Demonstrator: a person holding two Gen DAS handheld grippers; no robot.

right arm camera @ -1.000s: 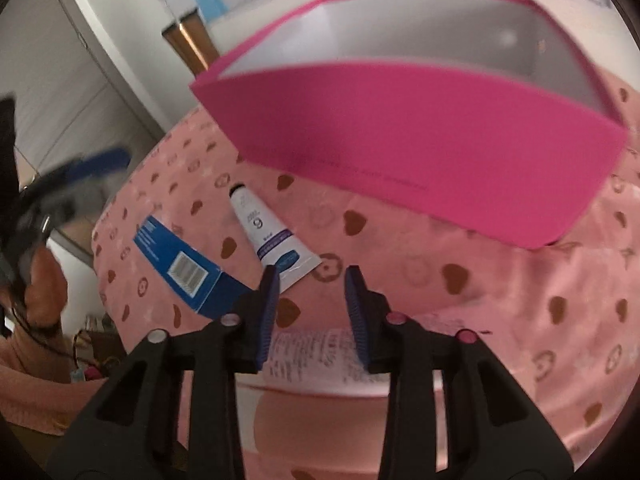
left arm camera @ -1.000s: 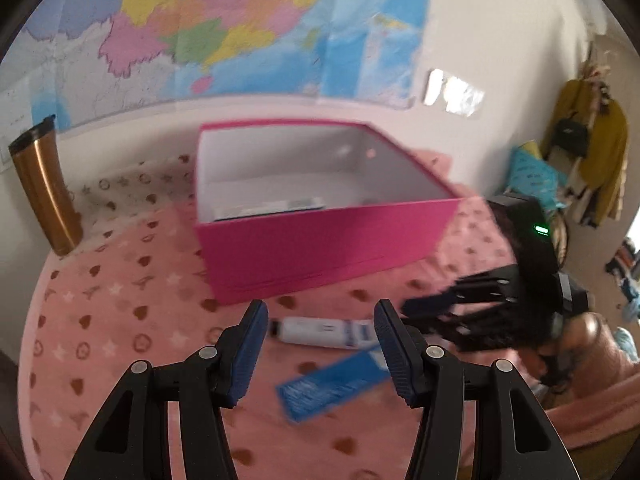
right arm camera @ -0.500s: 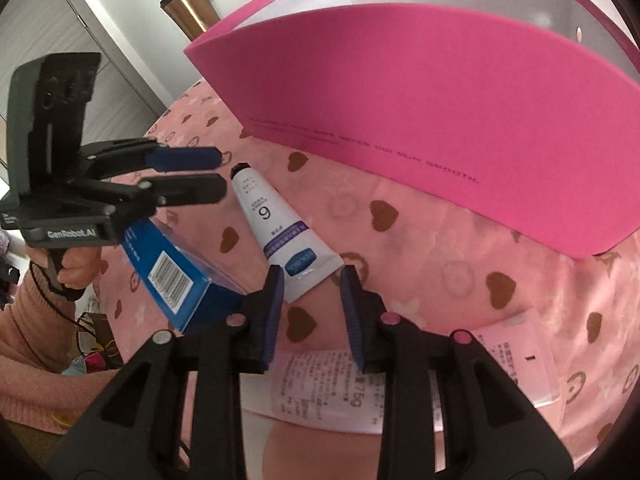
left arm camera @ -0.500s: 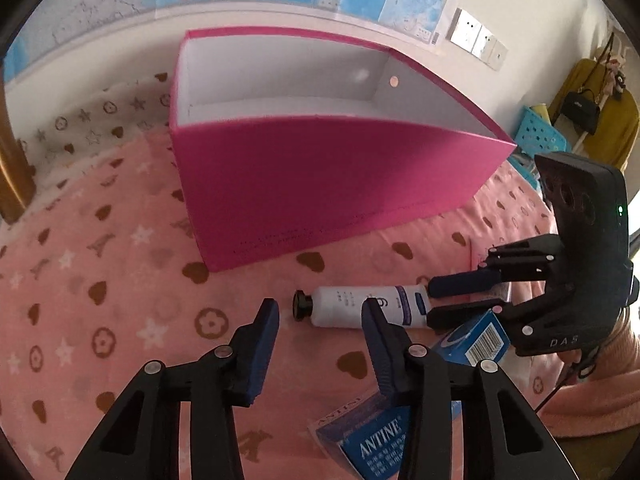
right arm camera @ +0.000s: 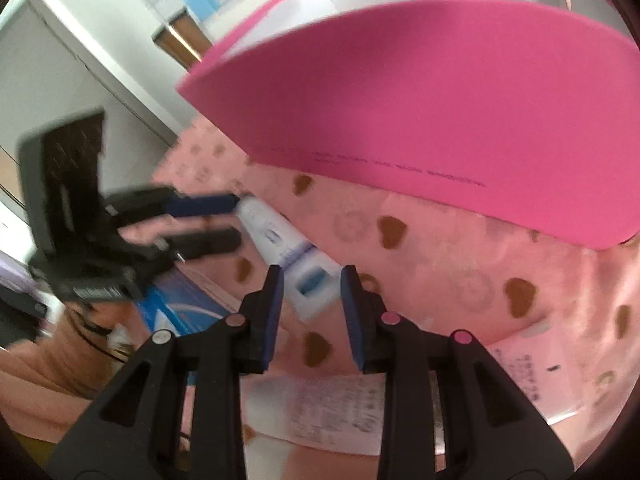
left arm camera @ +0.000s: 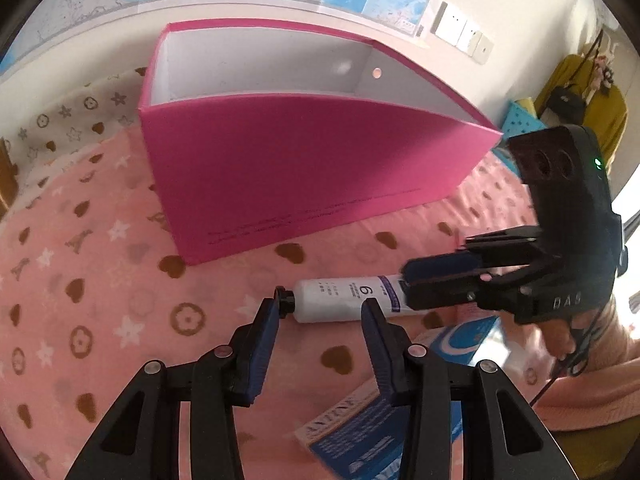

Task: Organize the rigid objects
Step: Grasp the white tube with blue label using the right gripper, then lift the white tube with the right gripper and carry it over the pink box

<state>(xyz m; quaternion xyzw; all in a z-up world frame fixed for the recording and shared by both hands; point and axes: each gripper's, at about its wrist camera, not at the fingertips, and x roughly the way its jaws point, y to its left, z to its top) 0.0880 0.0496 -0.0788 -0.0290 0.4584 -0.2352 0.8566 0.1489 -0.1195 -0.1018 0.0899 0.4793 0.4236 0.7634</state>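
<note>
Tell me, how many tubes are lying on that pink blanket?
1. The tube lies in front of the pink box, between both sets of fingers. More may be hidden inside the box.

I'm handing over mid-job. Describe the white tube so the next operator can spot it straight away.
Find the big pink box on the pink heart-print blanket. In front of its near wall lies the white tube, flat on the blanket. Unlike the blue carton and the paper slips nearby, it is round, with a small black cap, a purple band and a "6".
</note>
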